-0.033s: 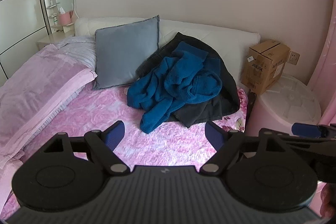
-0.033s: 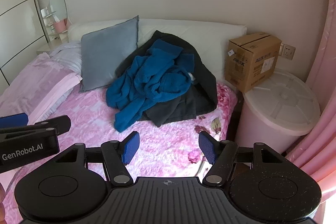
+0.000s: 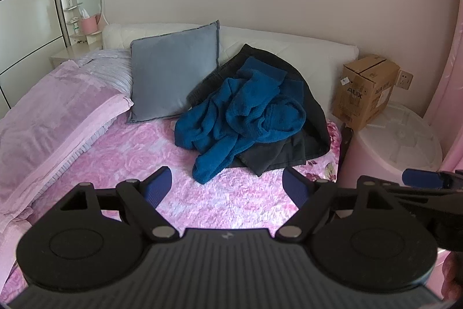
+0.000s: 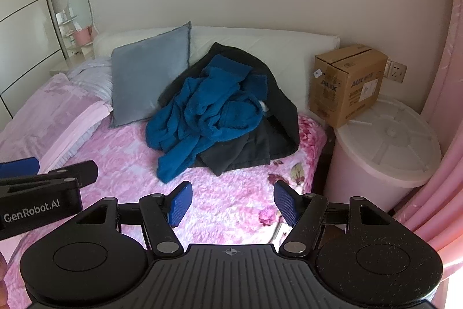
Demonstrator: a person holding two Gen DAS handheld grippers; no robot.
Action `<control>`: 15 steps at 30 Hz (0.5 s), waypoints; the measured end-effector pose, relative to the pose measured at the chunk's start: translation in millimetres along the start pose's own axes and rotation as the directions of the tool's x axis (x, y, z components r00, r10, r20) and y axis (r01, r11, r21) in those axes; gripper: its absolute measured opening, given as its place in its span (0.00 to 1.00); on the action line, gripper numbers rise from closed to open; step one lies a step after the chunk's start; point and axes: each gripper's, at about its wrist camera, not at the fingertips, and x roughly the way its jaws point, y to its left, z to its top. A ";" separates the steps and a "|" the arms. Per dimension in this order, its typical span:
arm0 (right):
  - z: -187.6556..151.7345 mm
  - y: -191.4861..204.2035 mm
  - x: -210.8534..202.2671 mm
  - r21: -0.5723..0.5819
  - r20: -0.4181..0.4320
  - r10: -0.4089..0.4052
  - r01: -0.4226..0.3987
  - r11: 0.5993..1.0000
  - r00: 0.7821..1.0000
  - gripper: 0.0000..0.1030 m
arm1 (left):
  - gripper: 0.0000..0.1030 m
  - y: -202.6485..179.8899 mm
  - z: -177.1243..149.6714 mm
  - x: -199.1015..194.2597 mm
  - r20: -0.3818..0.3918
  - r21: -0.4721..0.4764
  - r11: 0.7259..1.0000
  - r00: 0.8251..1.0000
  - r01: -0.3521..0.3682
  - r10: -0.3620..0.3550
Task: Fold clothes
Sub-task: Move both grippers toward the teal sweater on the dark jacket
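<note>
A crumpled blue fleece garment (image 3: 246, 112) (image 4: 202, 112) lies on top of a dark grey garment (image 3: 289, 152) (image 4: 240, 152), heaped near the head of the bed on the pink floral bedspread (image 3: 121, 158) (image 4: 231, 193). My left gripper (image 3: 227, 187) hovers open over the bedspread, short of the heap, with nothing between its blue pads. My right gripper (image 4: 233, 203) is also open and holds nothing, a little nearer the bed's right edge. Both stay apart from the clothes. Each gripper shows at the edge of the other's view.
A grey pillow (image 3: 173, 77) leans on the white headboard (image 3: 318, 60) left of the heap. A folded pink blanket (image 3: 52, 112) covers the bed's left side. Right of the bed stand a pink bin with a white lid (image 4: 387, 141), a cardboard box (image 4: 347, 83) and a pink curtain (image 4: 445, 135).
</note>
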 end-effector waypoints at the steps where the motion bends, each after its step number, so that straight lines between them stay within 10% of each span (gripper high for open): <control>1: 0.0 1.1 0.4 0.000 0.003 0.001 -0.001 1.000 1.000 0.64 | 0.79 0.0 0.3 0.5 0.000 0.000 1.000 1.000 0.000 0.000; 15: 20.7 -8.4 10.8 0.000 -0.009 0.024 -0.024 1.000 1.000 0.64 | 0.79 0.2 7.8 12.4 -0.013 -0.008 1.000 1.000 -0.020 0.020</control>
